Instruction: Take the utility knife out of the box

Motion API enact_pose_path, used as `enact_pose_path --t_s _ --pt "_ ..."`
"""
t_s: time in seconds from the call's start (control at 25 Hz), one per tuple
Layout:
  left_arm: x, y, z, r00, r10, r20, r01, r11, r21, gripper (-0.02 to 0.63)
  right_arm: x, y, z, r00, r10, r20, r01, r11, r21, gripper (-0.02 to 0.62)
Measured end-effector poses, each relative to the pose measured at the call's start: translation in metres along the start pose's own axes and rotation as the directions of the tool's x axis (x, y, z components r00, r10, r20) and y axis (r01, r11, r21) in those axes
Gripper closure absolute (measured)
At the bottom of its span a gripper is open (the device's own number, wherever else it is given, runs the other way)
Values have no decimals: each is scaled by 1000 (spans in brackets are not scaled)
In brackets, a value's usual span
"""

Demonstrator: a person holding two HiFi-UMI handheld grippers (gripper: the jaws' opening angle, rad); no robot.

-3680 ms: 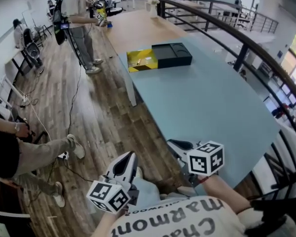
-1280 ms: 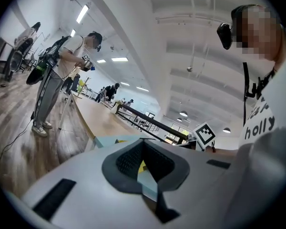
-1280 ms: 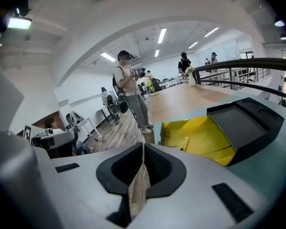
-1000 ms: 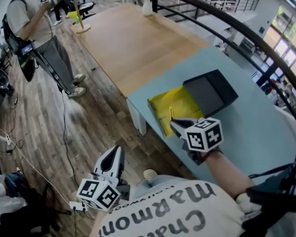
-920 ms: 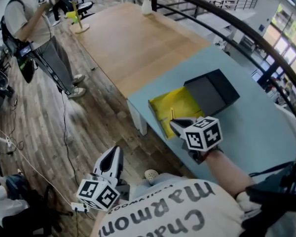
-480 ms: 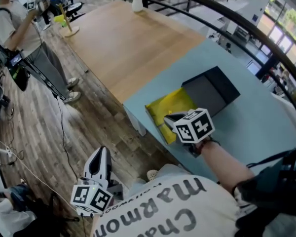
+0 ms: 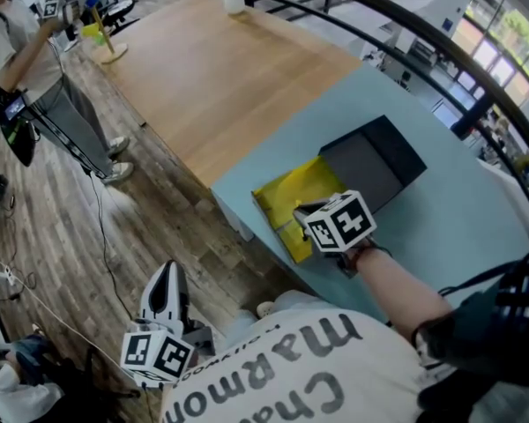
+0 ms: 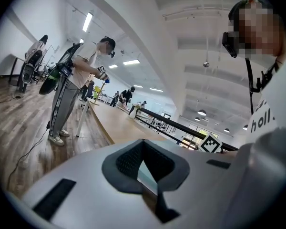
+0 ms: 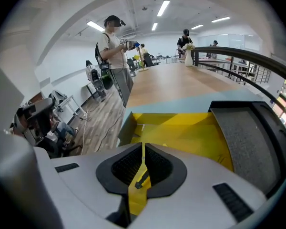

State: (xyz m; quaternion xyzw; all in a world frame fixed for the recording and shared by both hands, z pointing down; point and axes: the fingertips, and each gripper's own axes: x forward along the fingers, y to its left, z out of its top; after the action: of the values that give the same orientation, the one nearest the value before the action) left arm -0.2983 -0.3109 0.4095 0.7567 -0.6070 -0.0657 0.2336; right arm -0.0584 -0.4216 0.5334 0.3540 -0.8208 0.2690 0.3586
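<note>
Utility knife not yet taken: your right gripper hangs over the yellow box, jaws pressed together, empty. Spread them next; left gripper likewise closed.

Matt blue tabletop, smooth pale wooden table, smooth yellow box, grainy dark lid lining

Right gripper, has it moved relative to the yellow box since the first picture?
Yes. The right gripper came forward across the table to above the yellow box.

Yellow box, lt-blue table
</note>
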Motion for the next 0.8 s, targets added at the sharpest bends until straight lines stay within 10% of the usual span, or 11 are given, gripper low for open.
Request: enact_pose_path --t_s 0.24,0.36,0.8 --pt "7 3 6 1000 8 9 -8 1000 -12 604 9 -11 -10 996 -24 -85 27 999 33 545" --pt "7 3 5 1000 18 4 -18 1000 -15 604 11 -13 -14 993 -12 -120 15 999 31 394" --pt "-7 5 -1 998 66 8 -65 997 -29 604 19 -20 -34 970 -57 -237 53 998 -22 396"
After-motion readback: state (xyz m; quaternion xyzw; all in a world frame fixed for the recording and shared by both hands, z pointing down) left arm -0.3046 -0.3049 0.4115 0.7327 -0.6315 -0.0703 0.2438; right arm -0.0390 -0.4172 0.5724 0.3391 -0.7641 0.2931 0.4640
